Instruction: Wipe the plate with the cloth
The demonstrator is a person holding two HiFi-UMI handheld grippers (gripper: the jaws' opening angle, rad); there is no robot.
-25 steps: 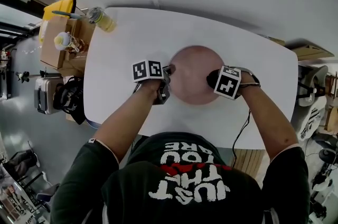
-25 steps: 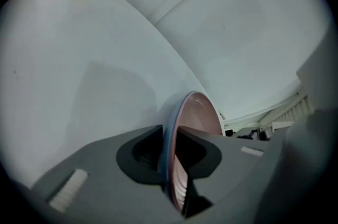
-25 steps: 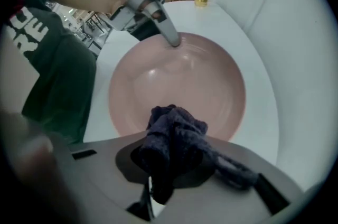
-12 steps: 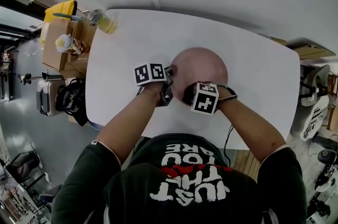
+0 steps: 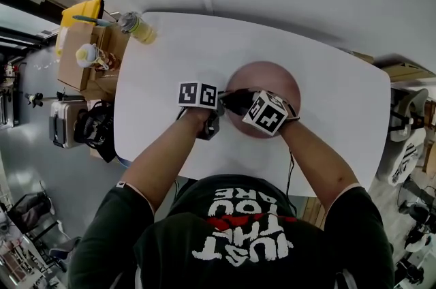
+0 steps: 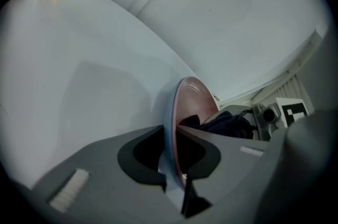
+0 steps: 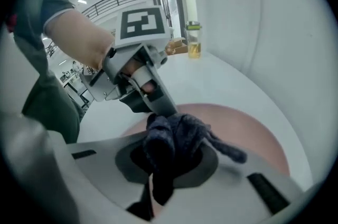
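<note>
A pinkish-brown plate (image 5: 271, 76) lies on the white table (image 5: 163, 69). My left gripper (image 5: 219, 102) is at the plate's left edge, and in the left gripper view the plate's rim (image 6: 178, 112) stands between its jaws (image 6: 174, 159). Those jaws have just been closing and press on the rim. My right gripper (image 5: 233, 101) is over the plate's left part, shut on a dark bunched cloth (image 7: 174, 138) that rests on the plate (image 7: 248, 133). The cloth (image 6: 227, 125) almost touches the left gripper (image 7: 153, 104).
A jar of yellow liquid (image 5: 136, 26) stands at the table's far left corner. Beyond that edge are a cardboard box (image 5: 78, 59) with a yellow item on it and a dark bag (image 5: 88, 127) on the floor. A white wall runs behind the table.
The right gripper has swept the cloth leftward across the plate, from its right rim to close beside the left gripper. The left gripper has stayed at the plate's left edge.
</note>
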